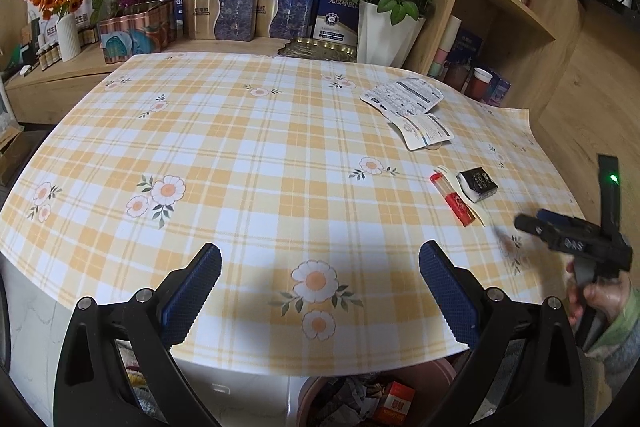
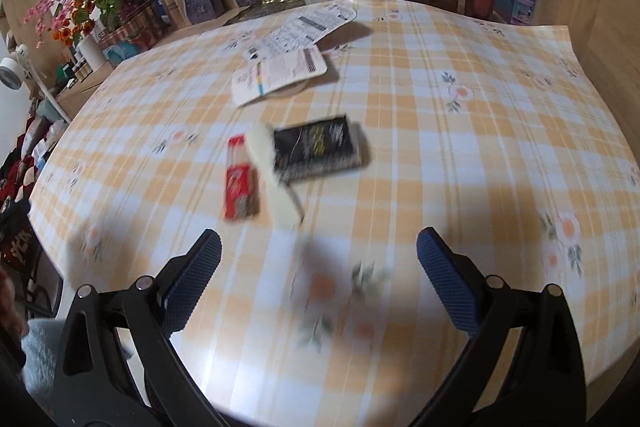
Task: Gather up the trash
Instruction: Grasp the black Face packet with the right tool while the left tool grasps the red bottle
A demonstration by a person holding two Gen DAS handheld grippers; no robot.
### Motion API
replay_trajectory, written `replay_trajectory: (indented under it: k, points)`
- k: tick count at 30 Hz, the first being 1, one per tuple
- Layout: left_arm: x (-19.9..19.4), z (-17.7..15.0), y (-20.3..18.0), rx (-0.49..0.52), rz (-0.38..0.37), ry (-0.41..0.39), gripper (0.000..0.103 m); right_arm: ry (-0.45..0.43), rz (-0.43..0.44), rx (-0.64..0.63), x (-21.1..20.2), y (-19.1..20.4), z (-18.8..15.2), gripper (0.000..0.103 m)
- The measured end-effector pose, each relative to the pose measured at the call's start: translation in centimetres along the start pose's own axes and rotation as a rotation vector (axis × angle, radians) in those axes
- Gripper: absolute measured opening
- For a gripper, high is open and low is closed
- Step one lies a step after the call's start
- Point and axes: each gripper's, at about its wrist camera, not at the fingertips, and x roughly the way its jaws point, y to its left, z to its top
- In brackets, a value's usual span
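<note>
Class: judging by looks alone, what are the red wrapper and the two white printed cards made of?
Red wrapper: probably thin plastic film; one end looks see-through and slightly glossy. White printed cards: likely stiff matte cardboard packaging backs; they lie flat, with rounded die-cut corners.

Blurred red wrapper (image 2: 240, 179), cream strip (image 2: 276, 183) and black packet (image 2: 318, 151) on checked tablecloth (image 2: 460, 167), beyond wide-spread right gripper (image 2: 319, 281).

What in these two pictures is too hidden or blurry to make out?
- Black packet: its print is smeared by motion blur in the right wrist view.
- Bin: the tablecloth edge hides most of it in the left wrist view.
- Printed packaging cards: text too small in both views.
</note>
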Motion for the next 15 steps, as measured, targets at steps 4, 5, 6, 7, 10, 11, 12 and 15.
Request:
replay_trajectory:
  k: [4,5,6,7,10,11,12,15]
  points:
    - [0.6,0.5,-0.1,-0.007,0.008,0.004,0.097,0.019,0.006,-0.018,3.2,0.0,2.5,0.089]
    - [0.8,0.6,-0.2,-0.007,0.009,0.007,0.097,0.022,0.001,-0.026,3.8,0.0,3.0,0.089]
    - [0.9,0.7,-0.3,-0.006,0.008,0.008,0.097,0.025,-0.005,-0.032,4.5,0.1,3.5,0.089]
    - [1.0,0.8,-0.5,-0.003,0.008,0.011,0.097,0.028,-0.006,-0.033,5.1,0.2,3.9,0.089]
    - [1.6,1.1,-1.1,0.010,0.002,0.021,0.097,0.046,0.005,-0.025,6.6,0.3,4.8,0.088]
    - [1.8,1.1,-1.4,0.014,-0.003,0.026,0.097,0.053,0.003,-0.028,7.1,0.3,5.0,0.088]
    - [2.1,1.2,-1.7,0.017,-0.010,0.032,0.097,0.061,-0.003,-0.034,7.4,0.4,5.1,0.086]
    - [3.1,1.6,-2.9,0.026,-0.038,0.054,0.092,0.062,-0.015,-0.059,7.5,0.6,5.1,0.066]
